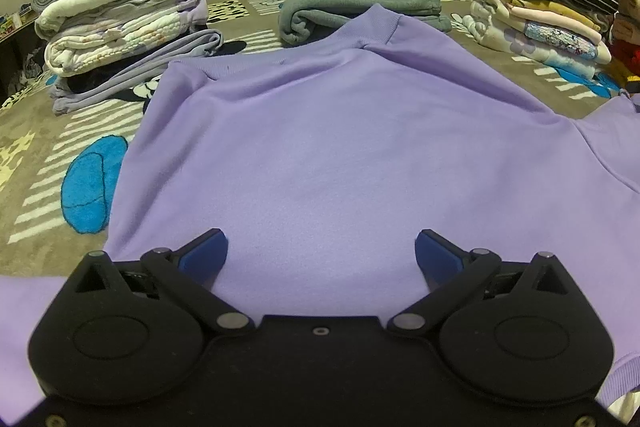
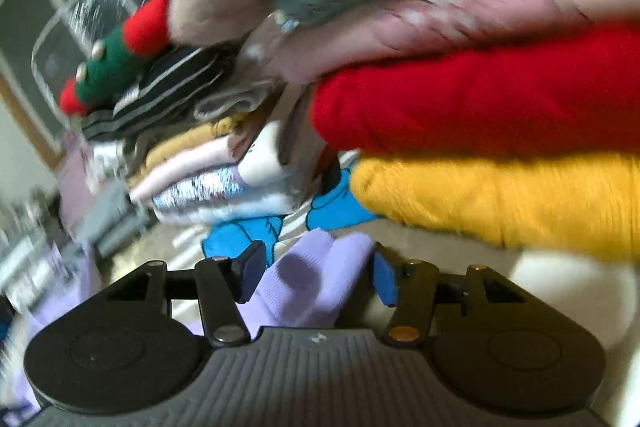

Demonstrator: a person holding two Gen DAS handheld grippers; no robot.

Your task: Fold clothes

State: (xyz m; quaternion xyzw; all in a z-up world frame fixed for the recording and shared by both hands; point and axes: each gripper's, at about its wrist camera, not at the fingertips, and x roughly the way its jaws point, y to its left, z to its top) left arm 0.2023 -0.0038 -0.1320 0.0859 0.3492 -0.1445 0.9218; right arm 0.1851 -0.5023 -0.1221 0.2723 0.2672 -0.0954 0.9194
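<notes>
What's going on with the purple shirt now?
Left gripper open over purple shirt. Right gripper around its cuff, grip unclear. Folded stacks close.

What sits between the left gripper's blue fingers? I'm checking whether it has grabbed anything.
Only flat lilac sweatshirt fabric; the left gripper is open above it, shown in the left wrist view.

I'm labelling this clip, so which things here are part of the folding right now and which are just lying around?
In the job:
- lilac sweatshirt, spread flat
- its cuff, between the right gripper jaws
- left gripper, jaws wide open over the hem

Lying about:
- folded grey garment
- left stack
- right stack
- red knit
- yellow knit
</notes>
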